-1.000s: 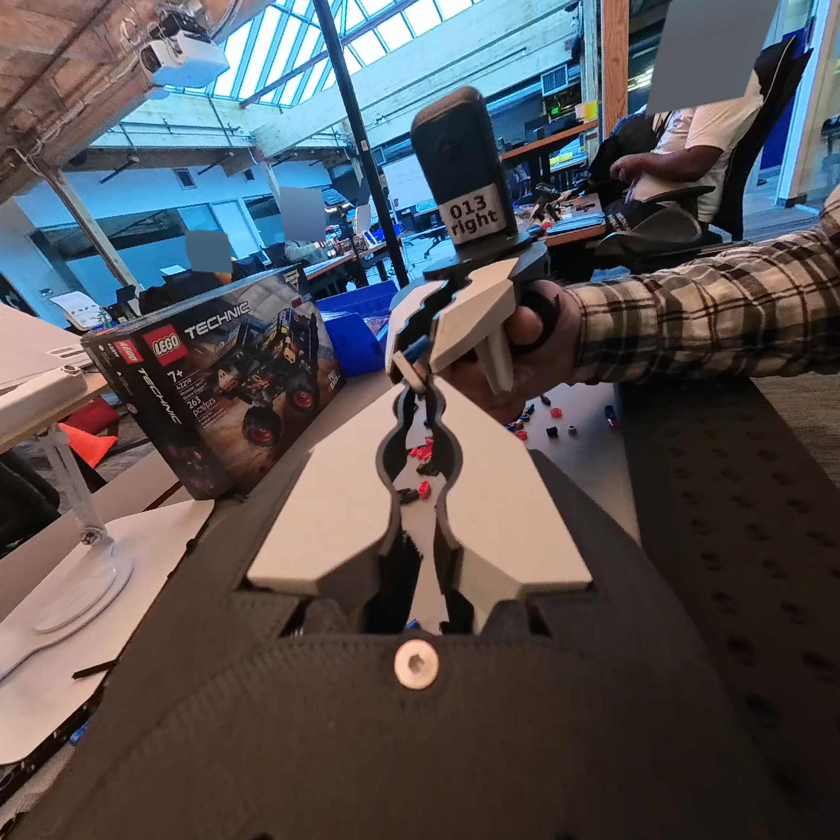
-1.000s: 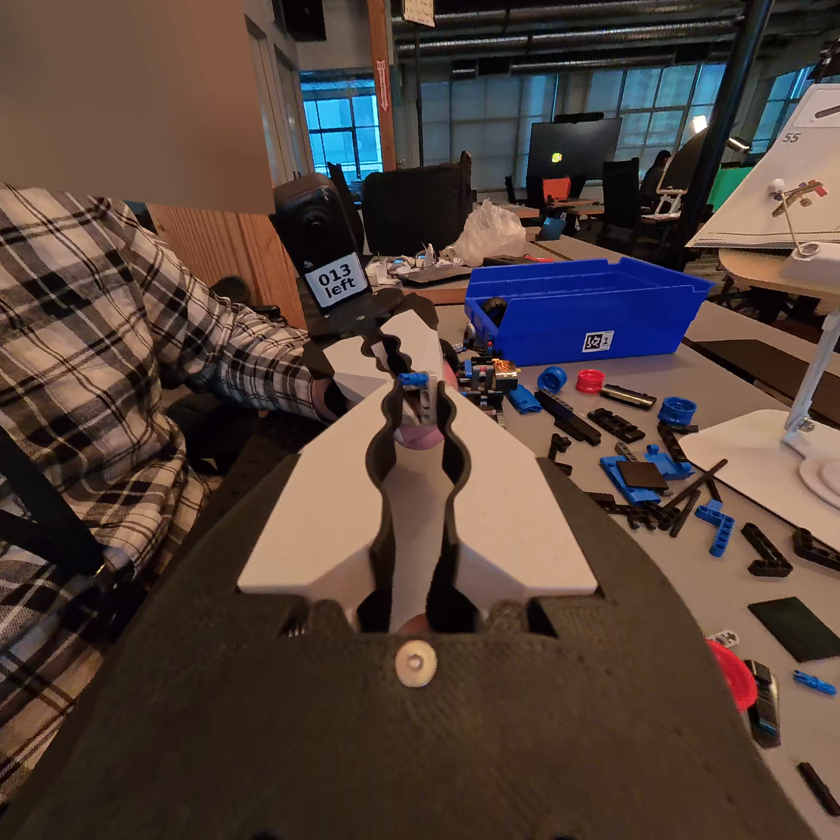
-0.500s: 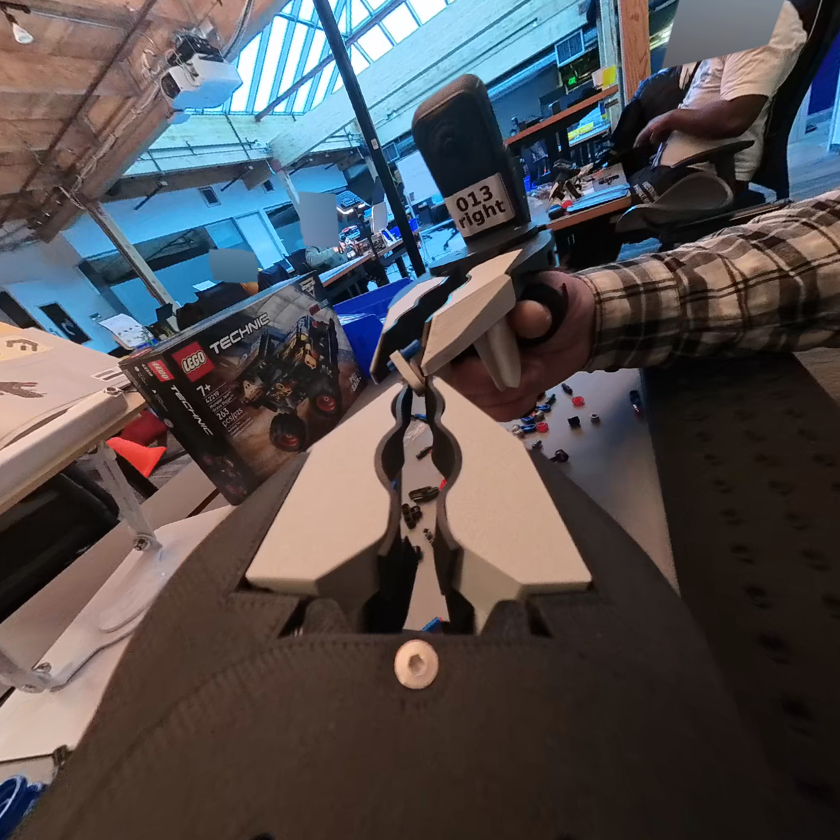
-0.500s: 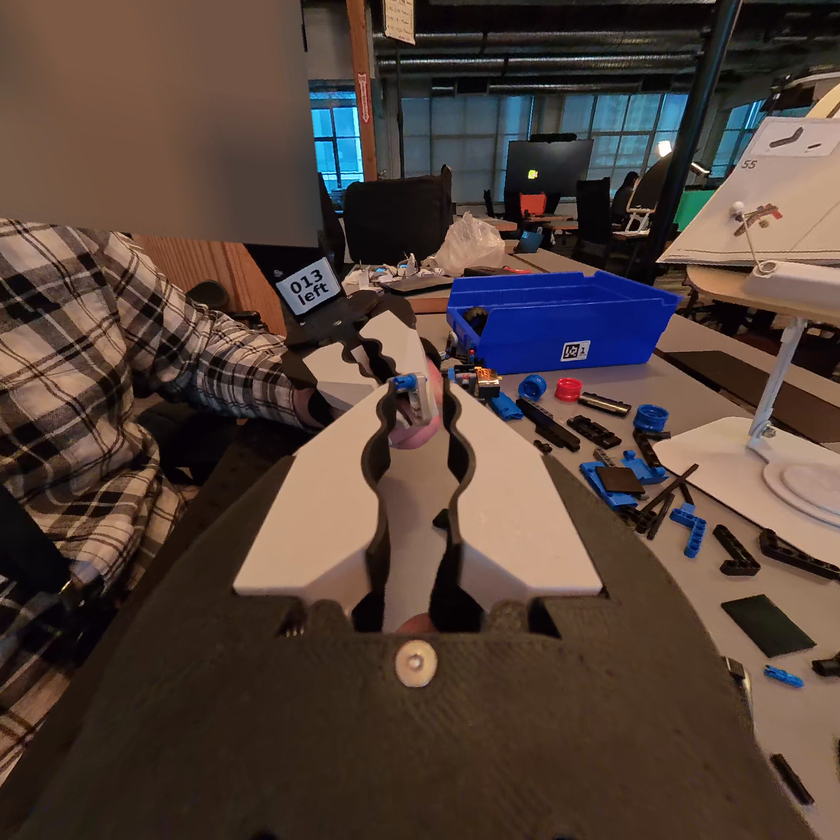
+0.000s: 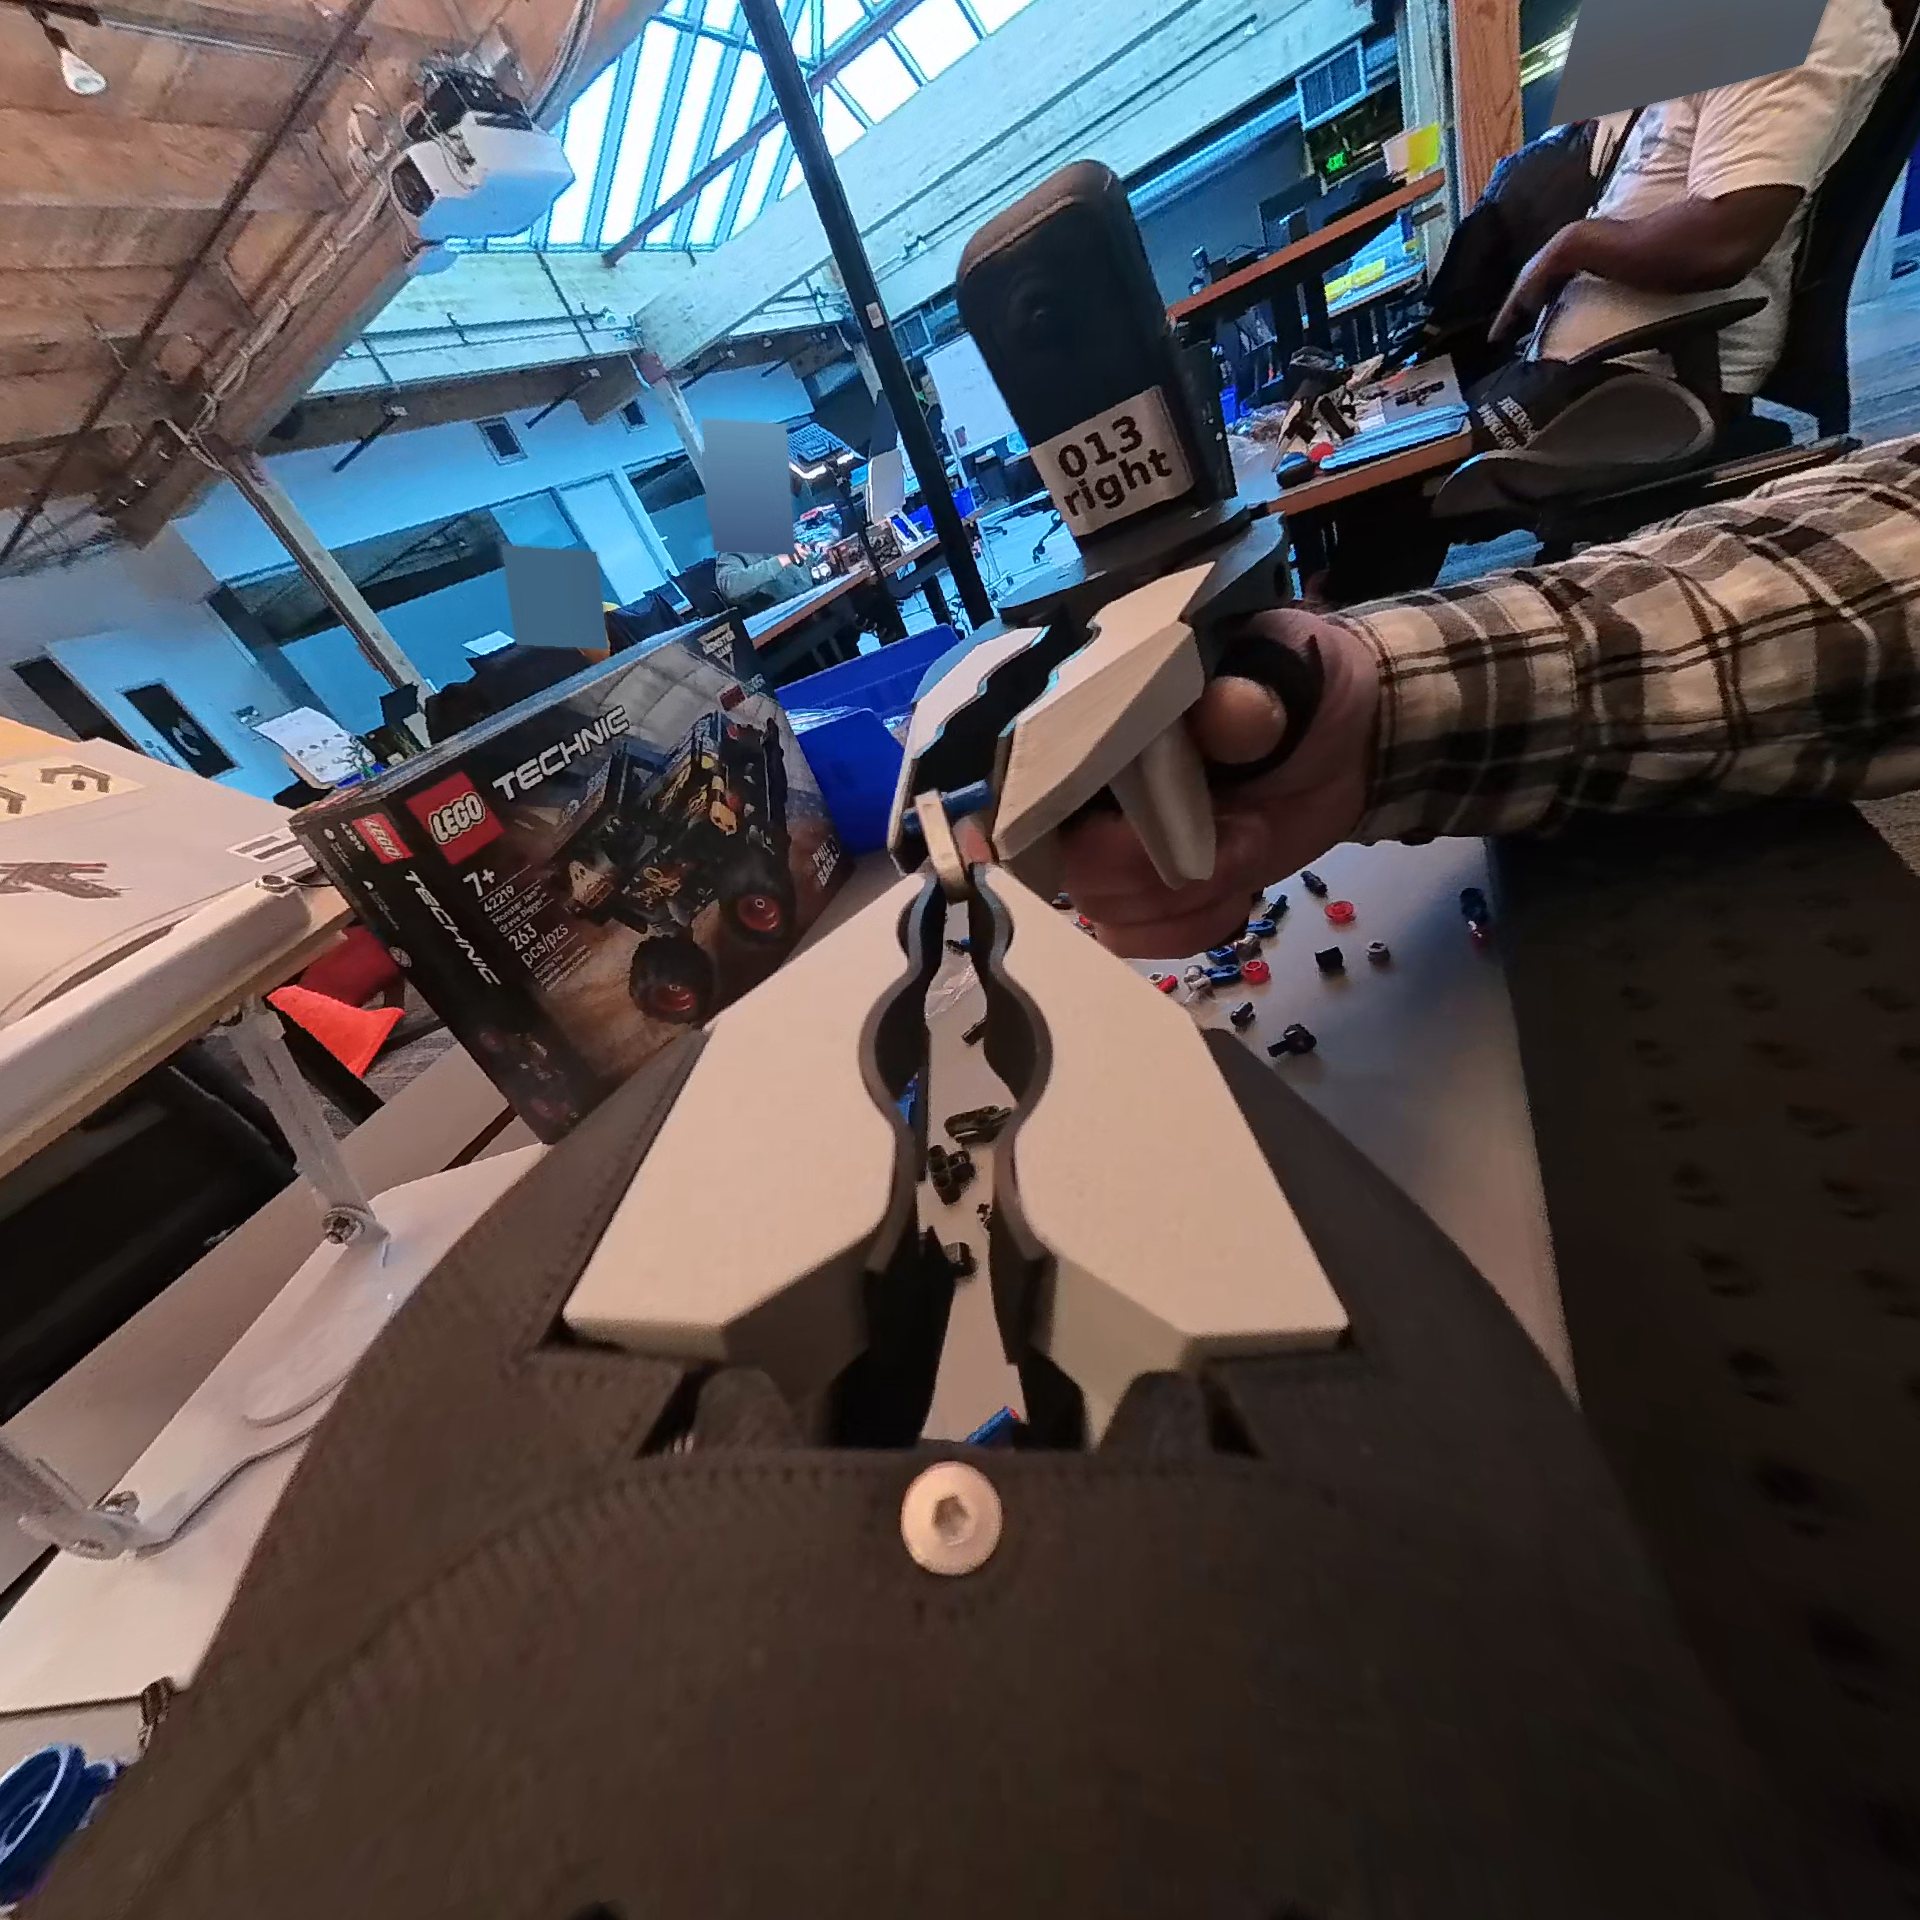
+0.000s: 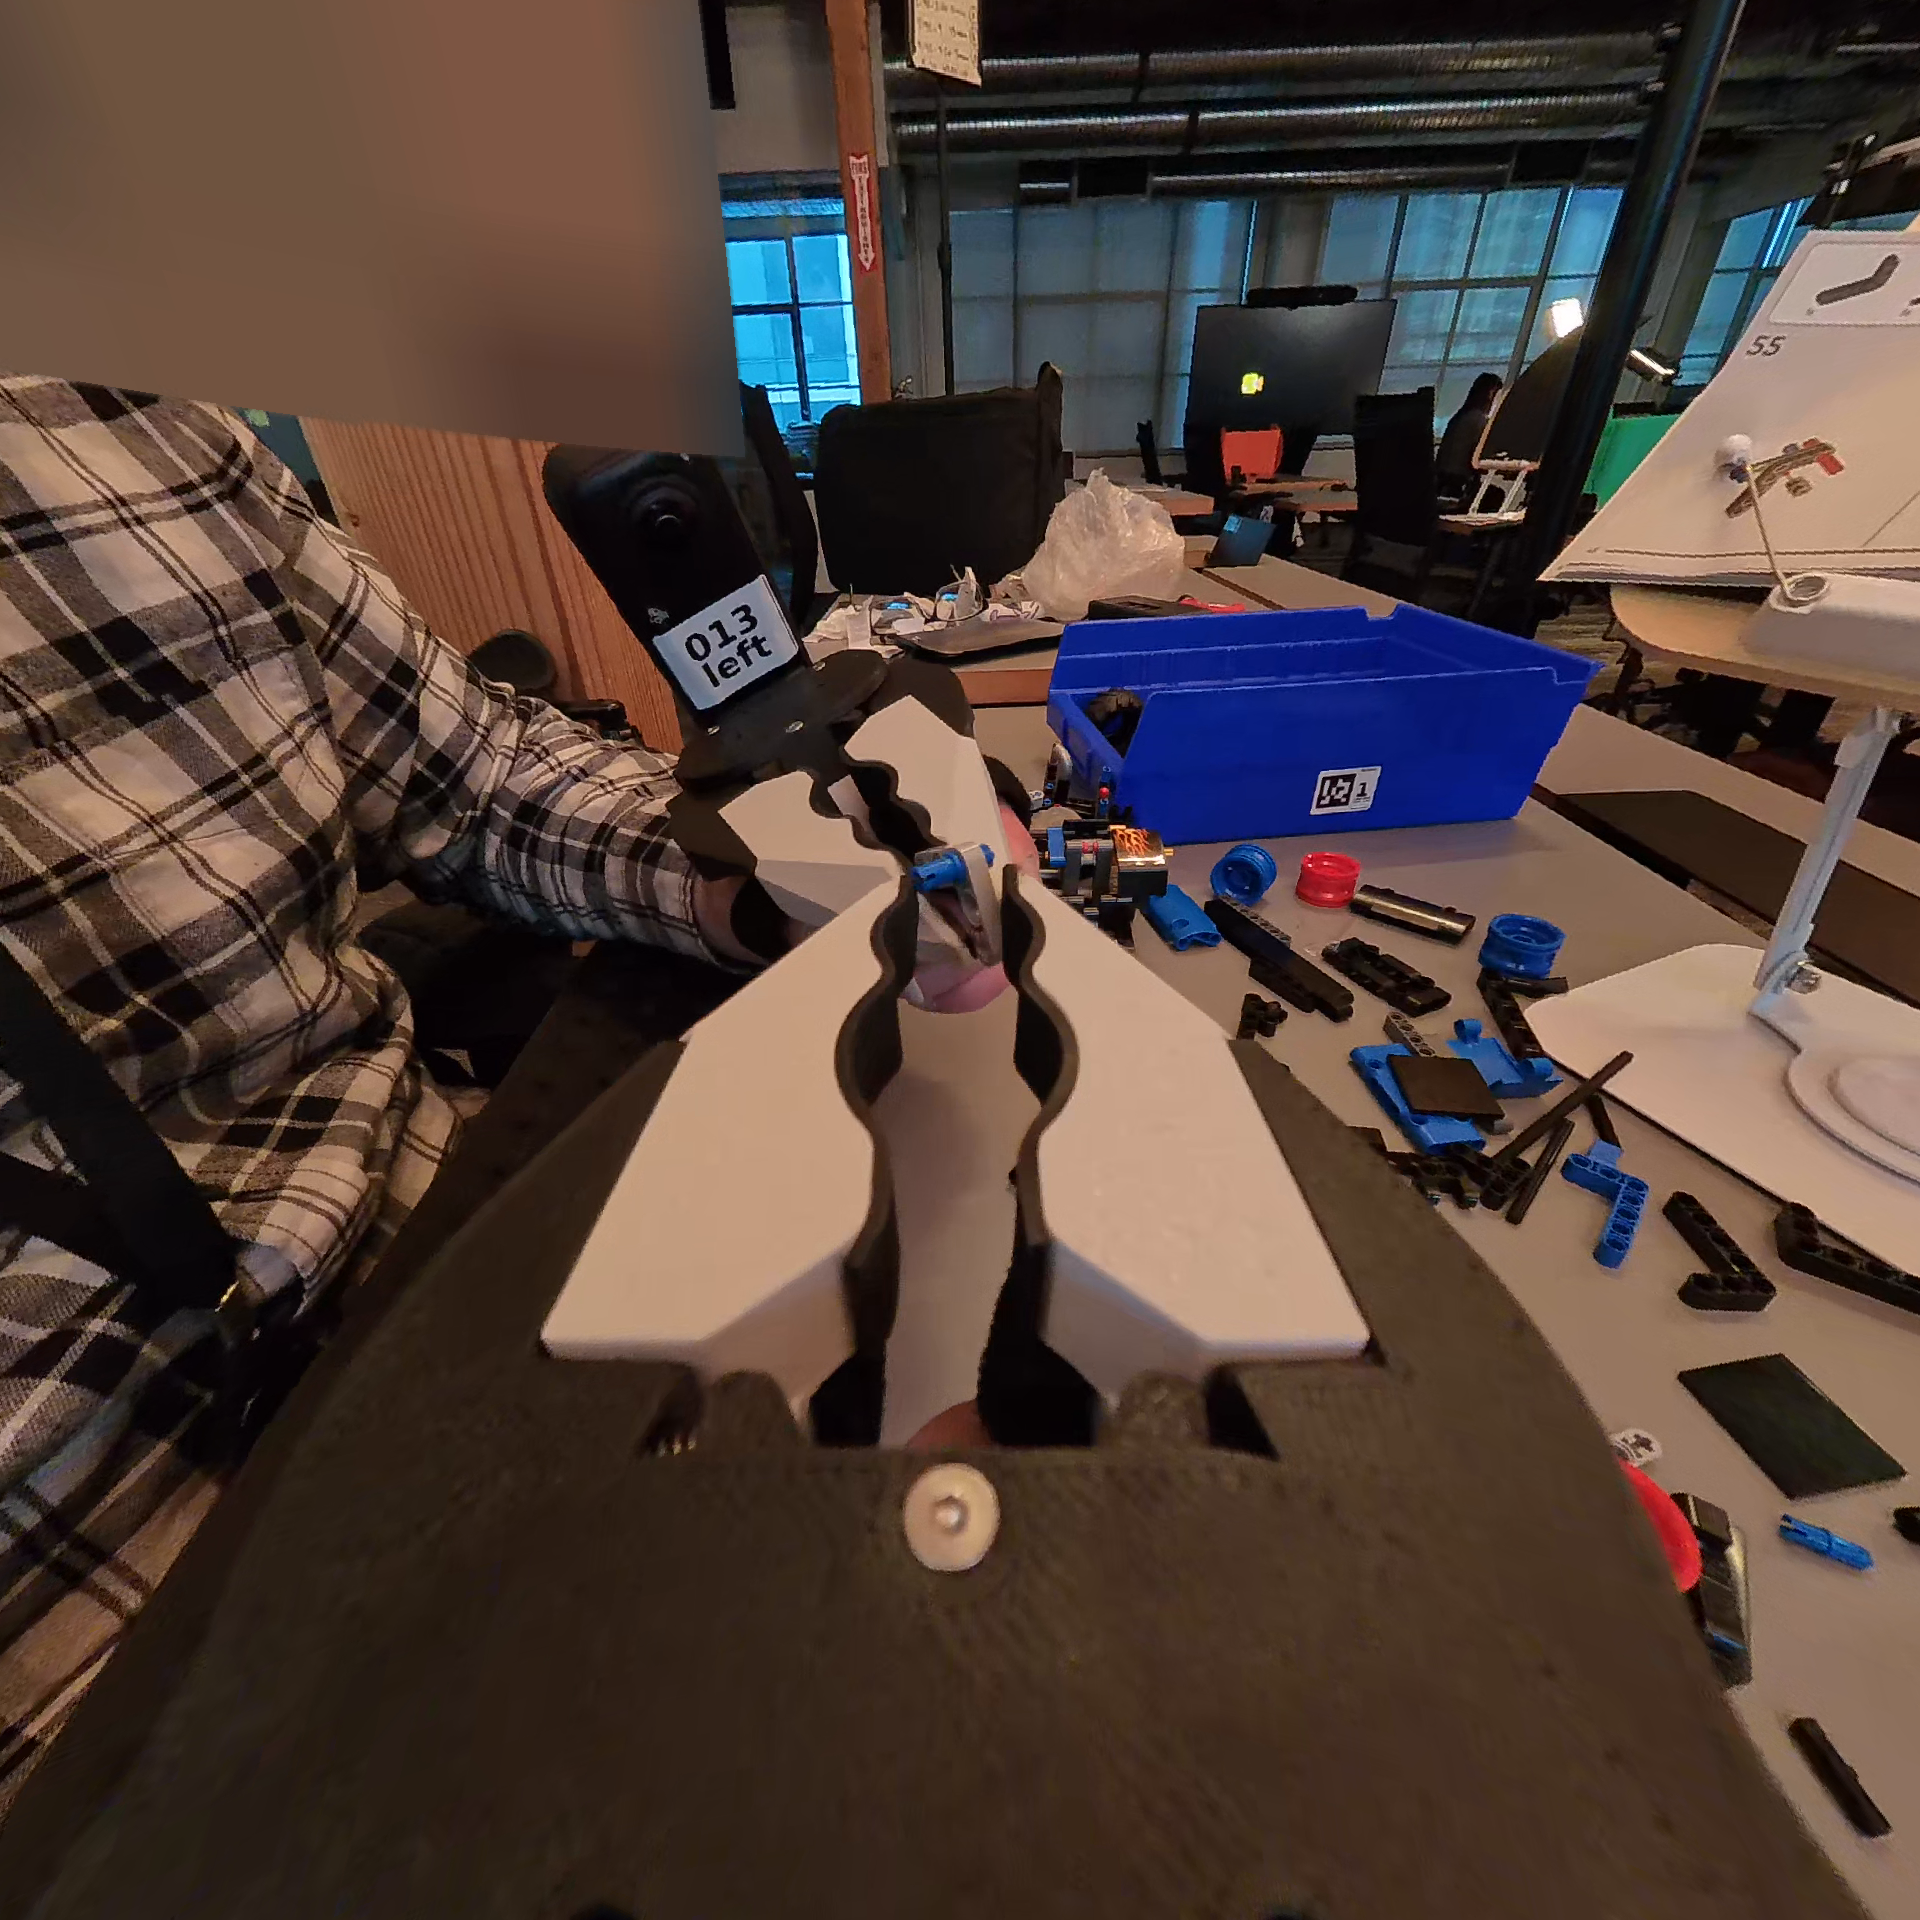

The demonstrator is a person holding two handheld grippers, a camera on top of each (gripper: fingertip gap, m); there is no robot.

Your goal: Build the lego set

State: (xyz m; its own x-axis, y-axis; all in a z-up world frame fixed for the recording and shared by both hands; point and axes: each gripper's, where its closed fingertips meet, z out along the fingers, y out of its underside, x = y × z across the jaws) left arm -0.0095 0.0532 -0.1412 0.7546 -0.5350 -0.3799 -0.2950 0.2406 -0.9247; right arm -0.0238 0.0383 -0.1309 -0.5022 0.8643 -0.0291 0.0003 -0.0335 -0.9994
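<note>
my left gripper (image 5: 951, 883) was clamped on the lower end of a small grey beam (image 5: 943, 840), held up in the air above the table (image 5: 1382, 1049), well clear of the loose parts. my right gripper (image 6: 951, 894) met it tip to tip from the far side, jaws closed around the blue pin (image 6: 940, 864) seated in the beam's upper end. the set's box (image 5: 582, 852) stood far left in the left wrist view; the blue bin (image 6: 1309, 717) and scattered black and blue pieces (image 6: 1455, 1091) lay to the right in the right wrist view. i judged the beam light, rigid and smooth, apt to twist between the pads, so best gripped across its flat faces. the pin looked small and likely to slip unless pushed straight along its axis.
</note>
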